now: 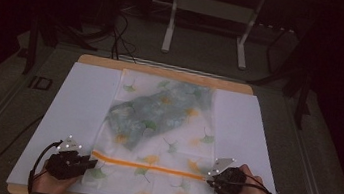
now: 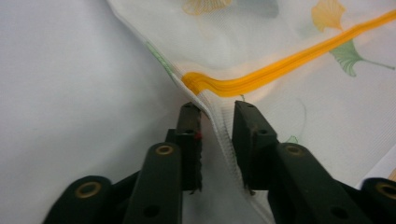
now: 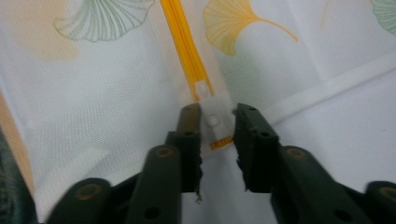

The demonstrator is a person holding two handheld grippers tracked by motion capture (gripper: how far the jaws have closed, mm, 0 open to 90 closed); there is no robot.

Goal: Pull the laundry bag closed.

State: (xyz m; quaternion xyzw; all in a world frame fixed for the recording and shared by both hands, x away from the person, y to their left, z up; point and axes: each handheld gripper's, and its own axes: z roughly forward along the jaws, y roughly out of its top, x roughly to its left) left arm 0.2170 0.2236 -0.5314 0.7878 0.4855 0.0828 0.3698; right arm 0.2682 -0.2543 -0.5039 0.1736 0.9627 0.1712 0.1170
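A white mesh bag (image 1: 174,142) printed with ginkgo leaves lies flat on a white sheet (image 1: 84,100). A blue-green garment (image 1: 158,113) shows through the mesh. An orange zipper (image 1: 150,167) runs across the bag near its front edge. My left gripper (image 1: 92,163) sits at the zipper's left end. In the left gripper view its jaws (image 2: 217,109) stand apart, with the bag's seamed edge (image 2: 219,135) loose between them just below the zipper (image 2: 280,67). My right gripper (image 1: 210,180) is at the zipper's right end. Its jaws (image 3: 218,112) are apart around the white end tab (image 3: 212,100) of the zipper (image 3: 184,42).
The sheet covers a wooden board (image 1: 163,70) whose edge shows at the back and front. Beyond the board stand the white legs of a frame (image 1: 169,26), with cables (image 1: 122,35) on the dark floor. A hand (image 1: 253,193) holds each gripper near the front edge.
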